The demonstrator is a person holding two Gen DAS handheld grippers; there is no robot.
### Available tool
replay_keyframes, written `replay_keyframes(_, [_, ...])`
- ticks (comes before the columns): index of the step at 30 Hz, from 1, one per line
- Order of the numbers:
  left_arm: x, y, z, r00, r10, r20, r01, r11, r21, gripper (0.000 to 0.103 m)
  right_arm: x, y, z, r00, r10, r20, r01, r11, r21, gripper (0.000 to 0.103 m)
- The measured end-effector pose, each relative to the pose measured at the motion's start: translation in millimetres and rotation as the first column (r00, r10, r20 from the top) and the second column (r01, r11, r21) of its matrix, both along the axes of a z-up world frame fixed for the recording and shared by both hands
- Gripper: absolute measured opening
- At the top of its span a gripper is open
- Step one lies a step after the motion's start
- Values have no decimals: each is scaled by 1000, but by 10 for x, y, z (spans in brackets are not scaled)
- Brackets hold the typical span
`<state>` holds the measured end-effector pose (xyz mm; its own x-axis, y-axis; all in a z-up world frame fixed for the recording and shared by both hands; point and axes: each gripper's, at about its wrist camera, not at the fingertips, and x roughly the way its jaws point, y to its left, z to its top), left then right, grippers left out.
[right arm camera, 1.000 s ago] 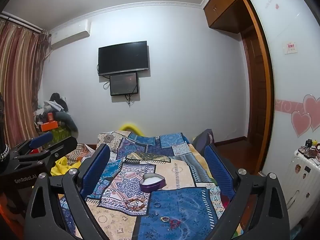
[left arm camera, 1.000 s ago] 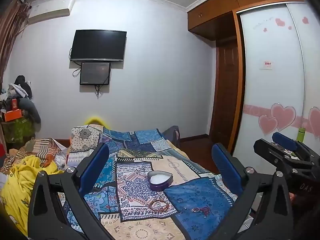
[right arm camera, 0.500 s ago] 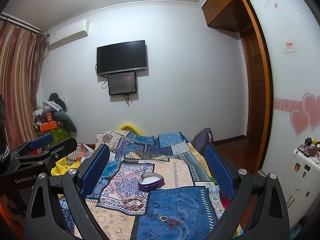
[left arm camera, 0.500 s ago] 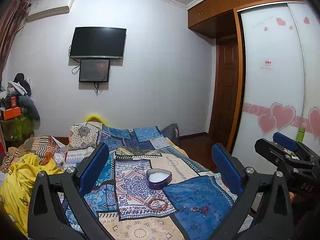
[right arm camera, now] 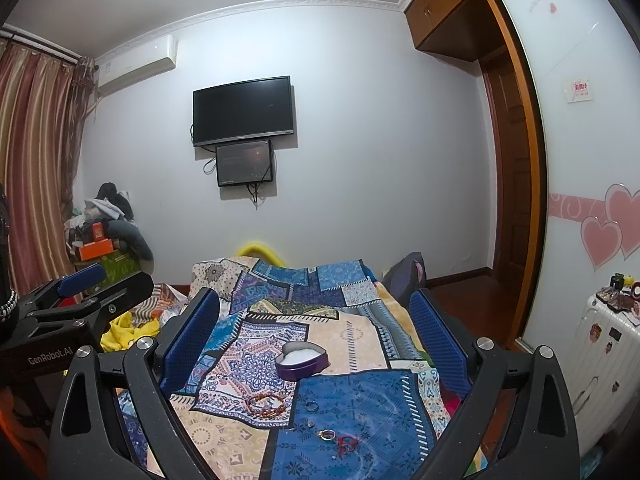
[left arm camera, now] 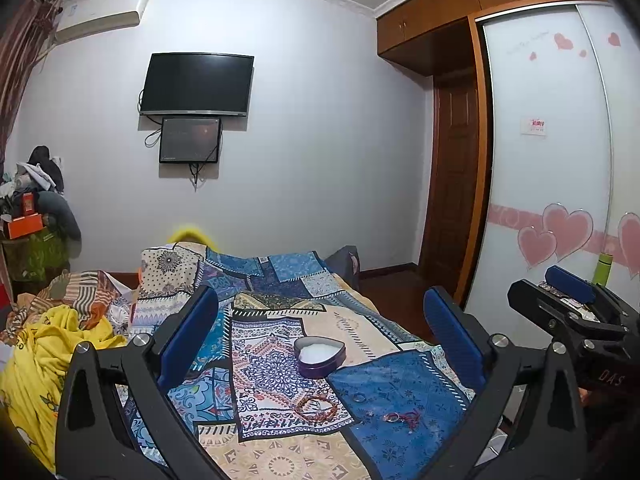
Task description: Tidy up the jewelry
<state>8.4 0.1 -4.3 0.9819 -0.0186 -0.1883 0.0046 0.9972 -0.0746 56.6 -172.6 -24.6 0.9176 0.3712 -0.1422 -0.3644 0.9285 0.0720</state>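
Jewelry lies scattered on the near end of the bed (right arm camera: 360, 332), on a patchwork quilt (left arm camera: 276, 364) of blue, cream and patterned squares; a beaded bracelet (right arm camera: 266, 403) of reddish-brown beads rests on a pale patterned patch, and just to its right a plain ring (right arm camera: 312, 406) sits on the blue patch; nearer still lie a very small piece (right arm camera: 310, 424) too tiny to identify, a second ring (right arm camera: 327, 435), and a tangle of red cord (right arm camera: 347, 443) just beside it. Beyond the bracelet stands a purple heart-shaped box (right arm camera: 302, 361), lid off, its inside white; it is apart from every loose piece.

Both tools hang above the bed, touching nothing; the left gripper (left arm camera: 320, 344) has its blue-padded fingers (left arm camera: 188, 336) spread wide with only quilt showing between them; the right gripper (right arm camera: 316, 340) has its fingers (right arm camera: 438, 344) likewise wide apart and holding nothing. From the left wrist view the right tool shows at the right edge; from the right wrist view the left tool shows at the left edge, so the two are side by side.

A yellow blanket (left arm camera: 44, 364) is heaped on the left of the bed; on the far wall hangs a dark television (right arm camera: 243, 111) with a smaller screen (right arm camera: 245, 163) below it; a wardrobe door (left arm camera: 548, 160) with pink hearts fills the right side.
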Motion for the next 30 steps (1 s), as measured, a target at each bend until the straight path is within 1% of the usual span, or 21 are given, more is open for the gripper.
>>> replay_keyframes(30, [40, -1, 3, 1000, -3, -8, 3, 1000, -3, 103, 41, 39, -45, 1000, -1, -7, 1, 1000, -3, 95])
